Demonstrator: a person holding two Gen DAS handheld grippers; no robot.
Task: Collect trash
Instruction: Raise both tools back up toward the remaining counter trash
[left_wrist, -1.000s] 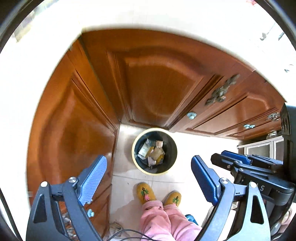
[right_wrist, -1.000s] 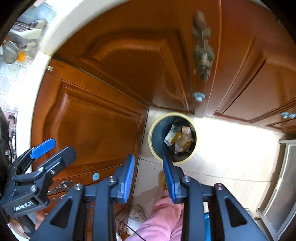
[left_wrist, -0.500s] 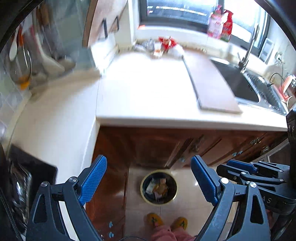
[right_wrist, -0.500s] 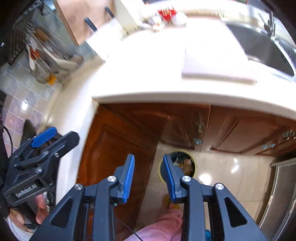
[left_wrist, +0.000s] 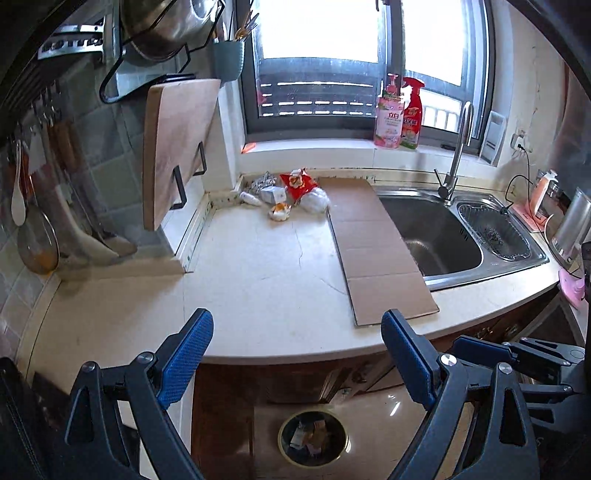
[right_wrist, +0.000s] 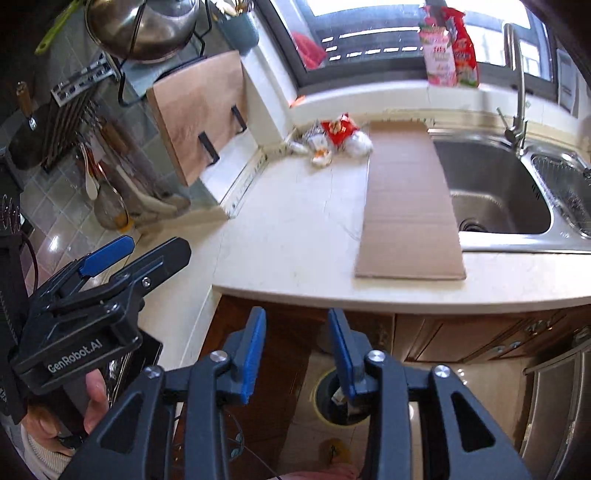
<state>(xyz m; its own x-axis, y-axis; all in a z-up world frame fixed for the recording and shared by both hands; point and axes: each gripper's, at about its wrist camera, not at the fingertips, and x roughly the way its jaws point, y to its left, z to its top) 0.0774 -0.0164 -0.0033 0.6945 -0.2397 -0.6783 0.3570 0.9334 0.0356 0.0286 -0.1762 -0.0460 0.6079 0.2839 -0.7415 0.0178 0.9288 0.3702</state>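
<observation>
Trash (left_wrist: 291, 194) sits heaped at the counter's (left_wrist: 258, 280) back corner, well apart from me: light, crinkly wrappers, soft and slippery. My left gripper (left_wrist: 297, 354) is spread wide and empty; my right gripper (right_wrist: 297, 350), also empty, has just been opening. I'd pinch the red packet (left_wrist: 300, 183) by a crumpled edge.

Trash pile (left_wrist: 291, 192) on counter (left_wrist: 258, 280), left of cardboard (left_wrist: 373, 243) (bin (left_wrist: 313, 439) below).

You see a cardboard sheet (left_wrist: 373, 243) lying flat beside the sink (left_wrist: 436, 236). A cutting board (left_wrist: 177, 147) stands upright at left. Two bottles (left_wrist: 400, 110) sit on the sill
</observation>
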